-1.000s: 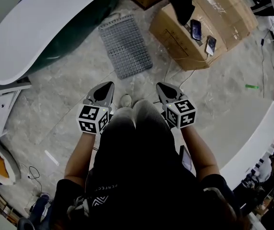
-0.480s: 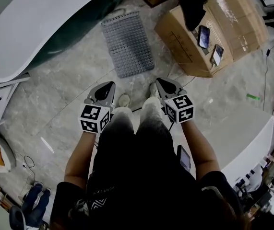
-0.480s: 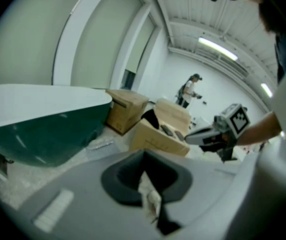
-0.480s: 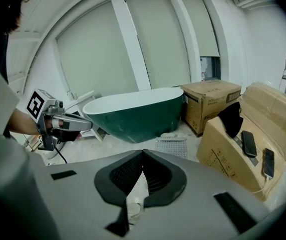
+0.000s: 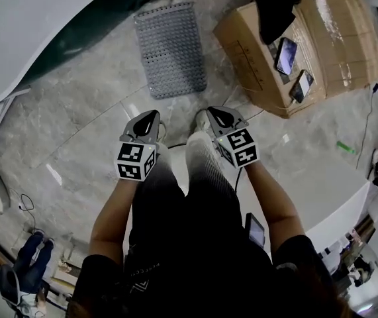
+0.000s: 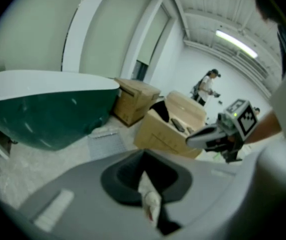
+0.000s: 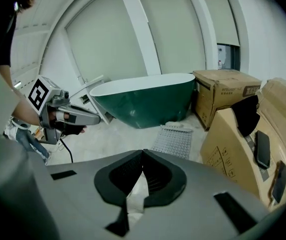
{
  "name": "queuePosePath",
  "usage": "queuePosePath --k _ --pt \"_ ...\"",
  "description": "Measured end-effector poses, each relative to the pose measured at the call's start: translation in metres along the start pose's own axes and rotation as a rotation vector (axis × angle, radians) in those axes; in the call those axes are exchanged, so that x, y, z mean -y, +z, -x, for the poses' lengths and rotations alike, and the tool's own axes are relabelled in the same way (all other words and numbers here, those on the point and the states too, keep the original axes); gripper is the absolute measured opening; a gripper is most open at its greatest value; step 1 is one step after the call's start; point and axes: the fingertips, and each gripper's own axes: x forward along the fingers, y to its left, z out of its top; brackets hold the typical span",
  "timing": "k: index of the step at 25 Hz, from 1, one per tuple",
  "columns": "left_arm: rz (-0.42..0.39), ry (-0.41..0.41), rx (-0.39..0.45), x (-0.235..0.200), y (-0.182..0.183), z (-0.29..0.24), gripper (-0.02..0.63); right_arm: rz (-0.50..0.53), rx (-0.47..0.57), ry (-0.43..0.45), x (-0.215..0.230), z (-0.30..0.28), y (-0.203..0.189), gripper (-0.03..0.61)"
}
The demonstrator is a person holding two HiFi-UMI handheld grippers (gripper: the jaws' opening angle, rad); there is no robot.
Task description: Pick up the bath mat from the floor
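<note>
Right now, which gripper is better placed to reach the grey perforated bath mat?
Left, narrowly: the bath mat lies ahead, slightly toward the left gripper; the right gripper sits nearer the brown cardboard box.

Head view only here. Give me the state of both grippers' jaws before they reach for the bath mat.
Observer: The left gripper is shut, jaws tip to tip, nothing held.
Operator: Now the right one.
Observer: The right gripper is shut and empty too.
Operator: Report anyone nearby.
Observer: A person stands far off, beyond the nearer cardboard box, seen in the left gripper view.
</note>
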Motion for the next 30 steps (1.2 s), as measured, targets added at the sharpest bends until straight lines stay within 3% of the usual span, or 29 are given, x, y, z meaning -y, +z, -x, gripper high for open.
queuePosePath --k 10,19,24,30 --pt "-0.043 0.097 -0.092 -0.013 -0.06 -0.072 0.005 0.12 -0.088 0.055 0.038 -0.059 -0.059 0.0" --pt "-0.046 0.115 -0.145 -0.036 -0.113 -0.124 0.005 0.078 -0.115 0.015 0.065 -0.121 -0.105 0.024" --pt "-0.02 0.131 -0.2 -0.064 -0.153 -0.146 0.006 0.037 -0.136 0.001 0.067 -0.157 -0.13 0.044" --pt "-0.05 0.165 -0.221 -0.099 -0.191 -0.169 0.011 -0.023 -0.151 -0.035 0.074 -0.2 -0.169 0.071"
